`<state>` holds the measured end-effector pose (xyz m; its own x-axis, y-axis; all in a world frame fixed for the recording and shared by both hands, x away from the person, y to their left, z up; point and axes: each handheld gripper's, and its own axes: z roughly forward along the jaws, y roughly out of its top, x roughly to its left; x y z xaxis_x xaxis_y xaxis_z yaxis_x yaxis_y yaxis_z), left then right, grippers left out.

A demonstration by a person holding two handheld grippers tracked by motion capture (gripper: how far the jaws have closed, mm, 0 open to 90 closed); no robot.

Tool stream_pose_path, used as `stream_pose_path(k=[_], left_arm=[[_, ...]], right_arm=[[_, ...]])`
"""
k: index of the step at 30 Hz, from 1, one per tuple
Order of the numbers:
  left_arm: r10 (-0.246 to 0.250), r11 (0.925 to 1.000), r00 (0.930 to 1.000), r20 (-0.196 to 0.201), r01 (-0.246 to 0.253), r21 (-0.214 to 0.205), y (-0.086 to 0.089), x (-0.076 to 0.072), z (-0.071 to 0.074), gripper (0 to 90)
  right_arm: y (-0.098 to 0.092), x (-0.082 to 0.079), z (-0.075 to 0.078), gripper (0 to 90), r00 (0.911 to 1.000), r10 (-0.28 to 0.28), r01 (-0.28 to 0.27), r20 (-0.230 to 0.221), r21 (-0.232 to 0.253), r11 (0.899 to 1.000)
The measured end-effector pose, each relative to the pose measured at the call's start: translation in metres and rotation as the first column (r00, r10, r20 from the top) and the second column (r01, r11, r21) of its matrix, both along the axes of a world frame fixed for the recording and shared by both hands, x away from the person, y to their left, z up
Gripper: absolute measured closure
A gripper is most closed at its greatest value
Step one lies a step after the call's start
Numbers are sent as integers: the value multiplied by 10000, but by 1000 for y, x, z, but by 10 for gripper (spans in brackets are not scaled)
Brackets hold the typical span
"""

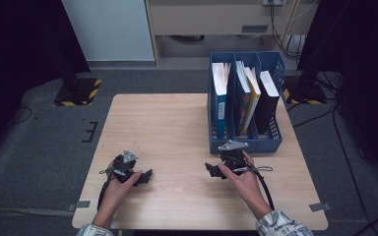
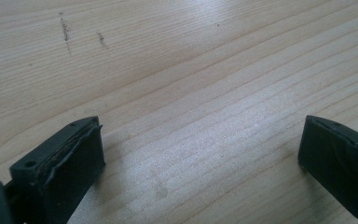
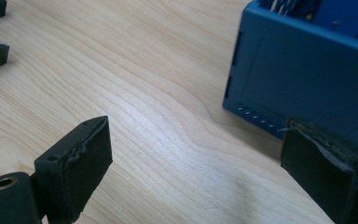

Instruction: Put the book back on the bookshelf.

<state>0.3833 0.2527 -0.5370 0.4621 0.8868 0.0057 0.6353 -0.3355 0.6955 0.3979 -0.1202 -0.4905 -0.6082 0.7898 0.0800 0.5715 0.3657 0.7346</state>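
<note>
- Right gripper (image 1: 215, 172) rests low over the table (image 1: 167, 132), jaws apart and empty, just beside the blue file rack (image 1: 246, 143).
- Left gripper (image 1: 145, 177) sits well apart from it, jaws also wide and empty.
- Rack stands at the table's far right, holding upright books (image 1: 248, 93).
- Books are probably stiff, moderately heavy and smooth-covered; grip one by its exposed top edge, near the spine.

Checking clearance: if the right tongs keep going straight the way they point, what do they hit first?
Probably bare table; the right tongs stand open, angled down at it. The blue file box sits just off to one side, so it might clip one pad.
</note>
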Motion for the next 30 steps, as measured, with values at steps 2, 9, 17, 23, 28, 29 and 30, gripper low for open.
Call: stream_pose_path(k=[2,9,17,23,28,29,30], left_arm=[[6,10000,10000,-2,-6,-7,0,0,0,0],[10,10000,10000,10,-10,-35,0,0,0,0],[4,10000,10000,10,-4,-43,0,0,0,0],[-7,10000,10000,8,7,-43,0,0,0,0],[-15,10000,10000,10,15,-41,0,0,0,0],[-21,10000,10000,7,21,-41,0,0,0,0],[-21,10000,10000,7,21,-41,0,0,0,0]], right_arm=[[4,0,-3,91,10000,33,-33,-55,-21,10000],[18,0,-14,93,9992,283,-286,-299,-72,9996],[36,6,-26,95,9987,320,-319,-384,33,9995],[41,10,-34,96,9989,100,-98,-461,28,9999],[45,10,-40,96,9985,35,-40,-544,-89,10000],[46,10,-41,96,9987,11,-17,-505,-123,9999],[46,11,-42,95,9988,2,-9,-499,-140,9999]])
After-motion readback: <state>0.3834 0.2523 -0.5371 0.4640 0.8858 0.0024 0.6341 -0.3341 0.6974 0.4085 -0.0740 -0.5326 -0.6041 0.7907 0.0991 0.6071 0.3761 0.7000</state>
